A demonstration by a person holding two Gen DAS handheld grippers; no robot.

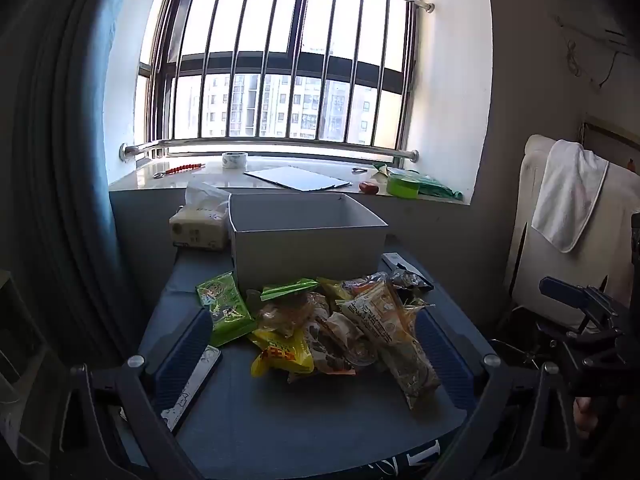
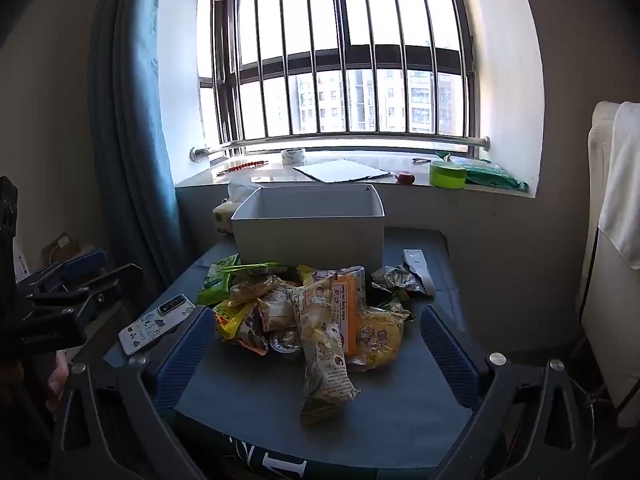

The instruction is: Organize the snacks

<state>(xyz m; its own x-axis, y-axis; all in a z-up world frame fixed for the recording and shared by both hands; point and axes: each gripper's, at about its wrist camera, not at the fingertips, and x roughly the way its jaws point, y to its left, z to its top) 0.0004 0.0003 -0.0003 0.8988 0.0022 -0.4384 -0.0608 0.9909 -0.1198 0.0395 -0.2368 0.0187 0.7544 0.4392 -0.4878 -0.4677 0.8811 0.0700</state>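
Snack packets lie heaped mid-table, just before the open grey box toward the window edge. One long packet runs lengthwise toward the near edge. Left gripper and right gripper hover spread wide, empty, flanking the heap.

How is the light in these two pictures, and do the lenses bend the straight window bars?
Left wrist view: the window is overexposed, so the snack pile and grey box are backlit and dim; the bars bow outward and the corners go black. Right wrist view: the same glare, with curved bars and dark edges, but the packets stay sharp enough to show print.
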